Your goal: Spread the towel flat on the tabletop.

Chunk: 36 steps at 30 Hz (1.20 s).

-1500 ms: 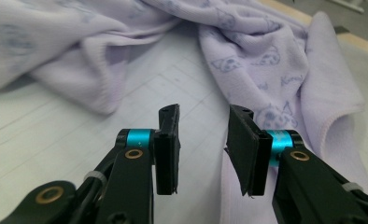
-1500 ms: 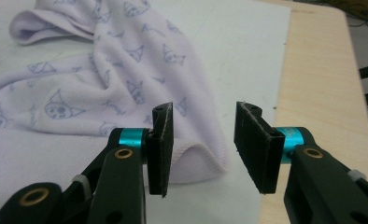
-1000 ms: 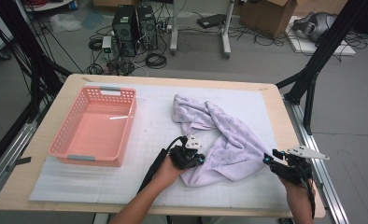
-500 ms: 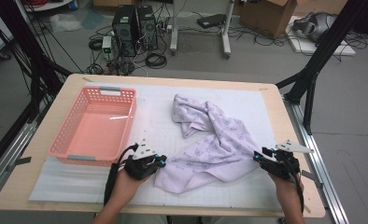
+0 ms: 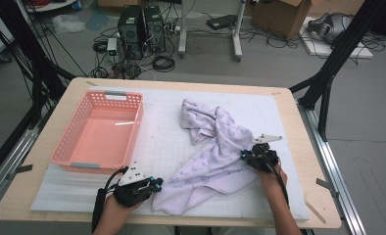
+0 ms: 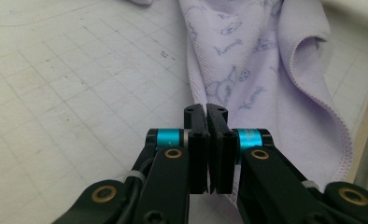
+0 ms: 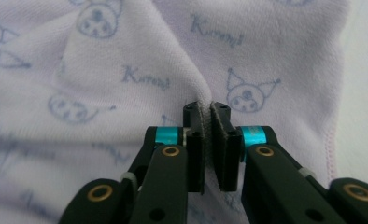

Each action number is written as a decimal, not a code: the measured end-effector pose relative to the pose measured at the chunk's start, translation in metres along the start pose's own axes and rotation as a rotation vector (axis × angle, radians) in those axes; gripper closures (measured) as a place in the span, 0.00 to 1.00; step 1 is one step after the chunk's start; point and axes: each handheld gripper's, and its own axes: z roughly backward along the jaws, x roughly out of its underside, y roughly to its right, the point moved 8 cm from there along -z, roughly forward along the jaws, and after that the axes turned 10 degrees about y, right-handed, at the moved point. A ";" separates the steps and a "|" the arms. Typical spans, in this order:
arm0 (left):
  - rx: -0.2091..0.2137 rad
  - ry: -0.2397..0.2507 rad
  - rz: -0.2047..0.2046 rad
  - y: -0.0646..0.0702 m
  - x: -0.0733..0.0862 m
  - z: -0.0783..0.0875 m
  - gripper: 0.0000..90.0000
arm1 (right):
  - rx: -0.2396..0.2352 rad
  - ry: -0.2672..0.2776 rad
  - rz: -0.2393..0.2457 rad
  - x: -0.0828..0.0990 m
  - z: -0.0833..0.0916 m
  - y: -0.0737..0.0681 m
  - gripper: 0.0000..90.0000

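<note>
A lilac towel (image 5: 215, 152) printed with small cartoon faces lies rumpled on the white gridded mat (image 5: 164, 129). My left gripper (image 5: 156, 184) sits near the front edge, shut on the towel's near left corner. In the left gripper view the jaws (image 6: 206, 111) meet, with the hemmed cloth (image 6: 247, 60) running off to their right. My right gripper (image 5: 244, 155) is at the towel's right edge. Its jaws have just been closing and now pinch a raised fold of towel (image 7: 126, 60) between them (image 7: 206, 108).
A pink plastic basket (image 5: 73, 159) stands on the left of the mat, just behind my left hand. The wooden table (image 5: 308, 161) ends close to the right of my right hand. Black frame legs, cables and computer cases stand on the floor beyond.
My left hand has slid left along the front edge, drawing the towel's corner out with it. My right hand has moved in onto the towel's right edge and its jaws have shut on a fold.
</note>
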 end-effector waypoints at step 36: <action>-0.136 -0.099 0.001 -0.053 -0.105 -0.211 0.53 | 0.042 0.159 -0.082 0.024 0.082 0.030 0.69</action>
